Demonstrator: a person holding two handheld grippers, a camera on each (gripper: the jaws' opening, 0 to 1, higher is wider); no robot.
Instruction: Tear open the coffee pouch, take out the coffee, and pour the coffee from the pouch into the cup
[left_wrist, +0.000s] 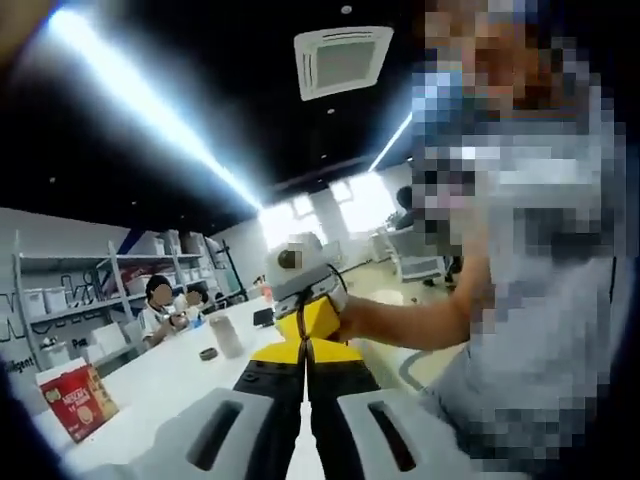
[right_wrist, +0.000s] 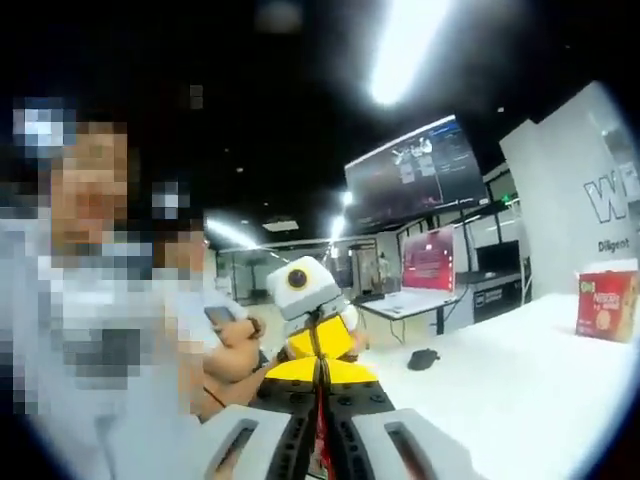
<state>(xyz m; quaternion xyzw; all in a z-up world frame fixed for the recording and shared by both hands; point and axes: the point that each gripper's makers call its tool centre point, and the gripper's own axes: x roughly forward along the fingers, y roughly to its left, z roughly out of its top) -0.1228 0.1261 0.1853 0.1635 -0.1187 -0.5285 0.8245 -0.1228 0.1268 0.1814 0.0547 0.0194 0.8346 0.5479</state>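
Here, we see two tongs held tip to tip above a white table.
In the left gripper view, a red box stands on the table at far left, with a pale cup further right. The left gripper has its jaws drawn close together, and we cannot tell whether they pinch anything. Just beyond it, the yellow right gripper faces it, with a person's forearm to its right. In the right gripper view, the right gripper is clamped on a thin red sliver, apparently the pouch, with the left gripper opposite.
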